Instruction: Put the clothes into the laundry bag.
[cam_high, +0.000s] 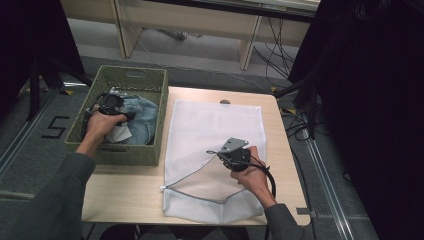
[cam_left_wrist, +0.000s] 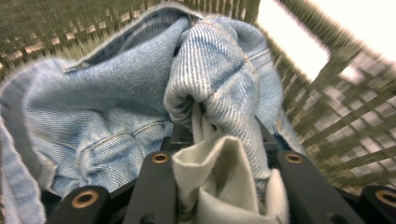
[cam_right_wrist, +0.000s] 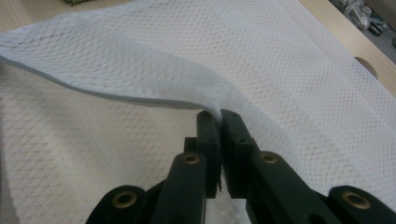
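My left gripper pinches jeans in the basket at nine o'clock; my right gripper clamps the mesh bag flap. Jeans may slip, bunched thick

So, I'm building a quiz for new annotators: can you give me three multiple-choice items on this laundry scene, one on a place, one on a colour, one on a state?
1. Where is the denim garment?
A. in the green basket
B. inside the mesh bag
C. on the floor

2. What colour is the mesh laundry bag?
A. blue
B. white
C. black

3. What is the right gripper doing?
A. standing open above the table
B. clamped on the basket rim
C. pinching the upper layer of the bag at its opening

Answers:
1 A, the high view shows the denim within the basket walls, where the left gripper has closed on it.
2 B, white mesh lies on the table.
3 C, its jaws meet on raised mesh.
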